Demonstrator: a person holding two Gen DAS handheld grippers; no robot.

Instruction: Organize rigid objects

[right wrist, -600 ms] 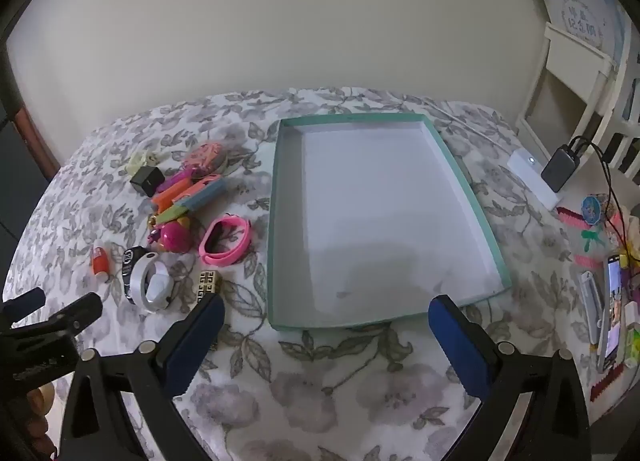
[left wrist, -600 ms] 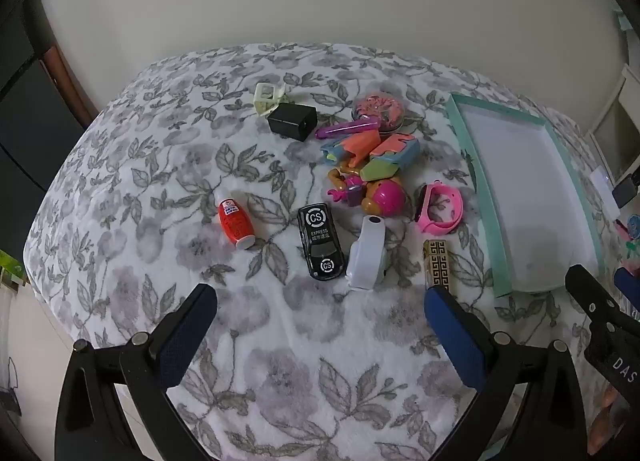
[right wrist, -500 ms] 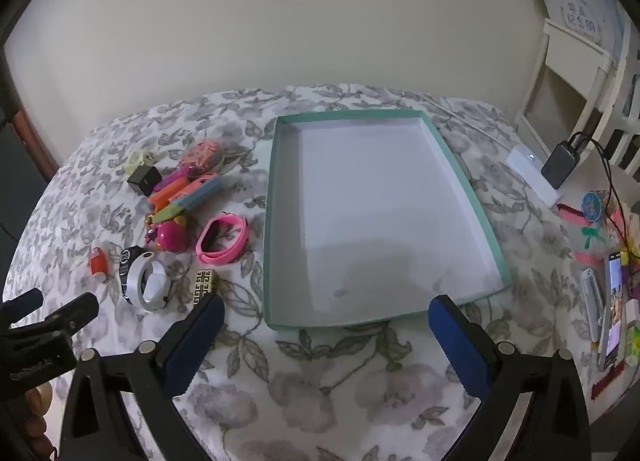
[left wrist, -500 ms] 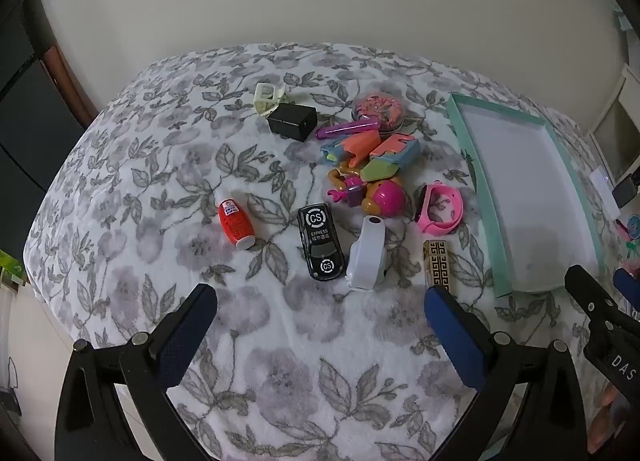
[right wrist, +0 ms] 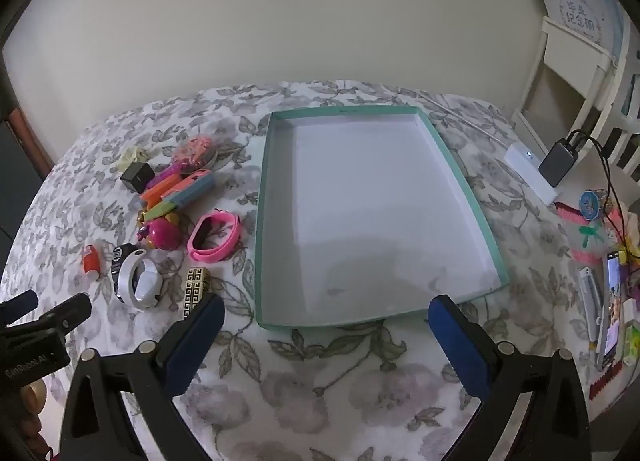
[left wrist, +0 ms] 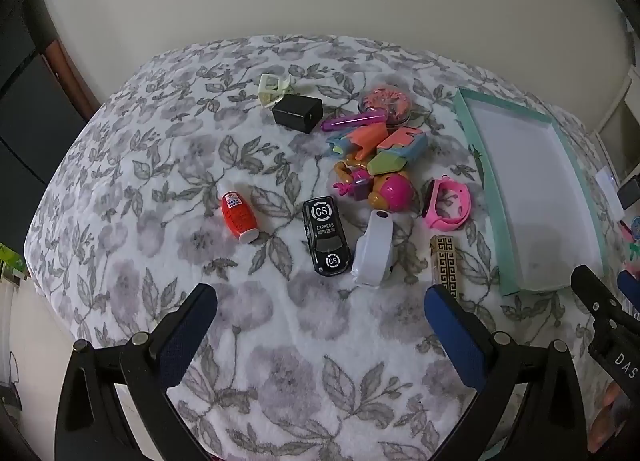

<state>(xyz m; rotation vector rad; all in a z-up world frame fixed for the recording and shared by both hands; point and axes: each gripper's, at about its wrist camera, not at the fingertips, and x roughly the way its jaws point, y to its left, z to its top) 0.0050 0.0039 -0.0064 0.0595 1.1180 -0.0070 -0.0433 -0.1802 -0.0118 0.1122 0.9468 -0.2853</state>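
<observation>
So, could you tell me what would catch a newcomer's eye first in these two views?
Probably the bright toy pile on the floral bedspread, with a pink wristband and black toy car near its edge. Next comes the empty teal-rimmed tray right of the pile, with both open grippers hovering short of everything.

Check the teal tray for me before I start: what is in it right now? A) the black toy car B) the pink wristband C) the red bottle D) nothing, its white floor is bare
D: in the right wrist view the teal tray shows only its bare white floor, while the pink wristband, black toy car and red bottle all lie on the floral cover to its left.
</observation>
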